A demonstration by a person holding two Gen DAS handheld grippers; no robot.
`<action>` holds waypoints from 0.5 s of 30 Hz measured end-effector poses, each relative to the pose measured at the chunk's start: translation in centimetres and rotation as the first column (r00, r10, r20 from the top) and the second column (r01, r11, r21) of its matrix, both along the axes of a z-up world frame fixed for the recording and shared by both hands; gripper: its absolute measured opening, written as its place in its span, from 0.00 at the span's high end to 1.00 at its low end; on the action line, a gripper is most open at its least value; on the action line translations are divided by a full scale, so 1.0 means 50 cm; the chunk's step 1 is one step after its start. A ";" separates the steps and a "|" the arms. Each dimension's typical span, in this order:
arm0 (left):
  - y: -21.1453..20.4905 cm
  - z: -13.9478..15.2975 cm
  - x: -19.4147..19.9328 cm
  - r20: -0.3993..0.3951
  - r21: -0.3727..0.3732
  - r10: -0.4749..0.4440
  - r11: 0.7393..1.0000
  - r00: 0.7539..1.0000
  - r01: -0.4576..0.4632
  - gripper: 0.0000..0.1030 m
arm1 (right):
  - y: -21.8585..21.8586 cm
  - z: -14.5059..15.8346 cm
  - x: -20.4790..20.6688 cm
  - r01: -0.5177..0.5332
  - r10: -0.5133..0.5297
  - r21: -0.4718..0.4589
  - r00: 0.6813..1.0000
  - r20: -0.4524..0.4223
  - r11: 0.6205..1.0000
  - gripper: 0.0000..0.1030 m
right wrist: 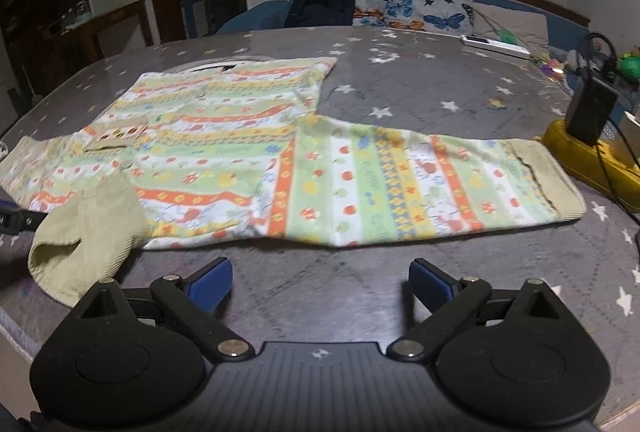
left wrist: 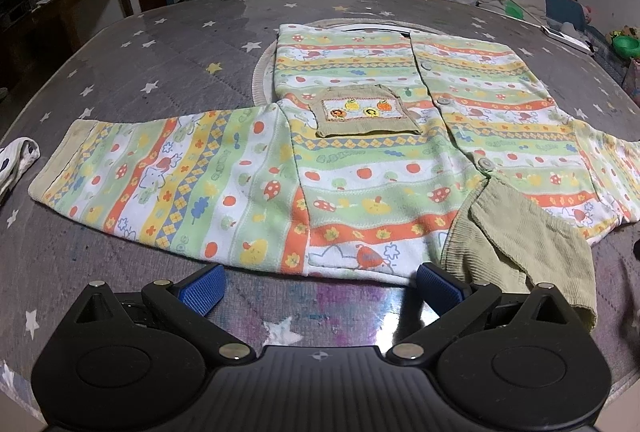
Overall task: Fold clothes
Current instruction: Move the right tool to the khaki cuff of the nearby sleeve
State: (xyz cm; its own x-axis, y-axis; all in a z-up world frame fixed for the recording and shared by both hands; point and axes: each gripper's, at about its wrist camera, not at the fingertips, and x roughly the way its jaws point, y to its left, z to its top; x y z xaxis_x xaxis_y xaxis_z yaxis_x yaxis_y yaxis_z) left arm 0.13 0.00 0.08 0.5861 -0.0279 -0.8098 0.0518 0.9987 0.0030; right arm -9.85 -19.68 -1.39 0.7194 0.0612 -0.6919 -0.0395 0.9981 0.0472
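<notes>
Cardigan (left wrist: pixel 360 160) lies flat just beyond open left claw (left wrist: pixel 318 284).

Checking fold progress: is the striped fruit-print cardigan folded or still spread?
Spread: striped fruit-print cardigan lies flat, both sleeves out sideways; only its khaki collar is flipped.

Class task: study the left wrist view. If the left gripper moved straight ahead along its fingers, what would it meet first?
Most likely the left gripper, jaws open and empty, would meet the near edge of the patterned shirt on the star-print tablecloth. Depth is unclear, so it might touch bare cloth first.
</notes>
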 end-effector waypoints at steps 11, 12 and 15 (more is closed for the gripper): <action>0.001 0.009 -0.004 0.009 0.023 0.004 1.000 1.000 -0.004 0.00 | -0.095 0.012 0.026 0.137 -0.137 -0.001 0.990 0.024 0.991 0.13; 0.001 0.013 -0.003 0.014 0.023 0.004 1.000 1.000 -0.004 0.00 | -0.104 0.014 0.027 0.151 -0.151 0.001 0.988 0.029 0.989 0.14; 0.001 0.024 -0.003 0.029 0.025 0.002 1.000 1.000 -0.002 0.00 | -0.132 0.015 0.032 0.192 -0.192 0.012 0.981 0.033 0.981 0.15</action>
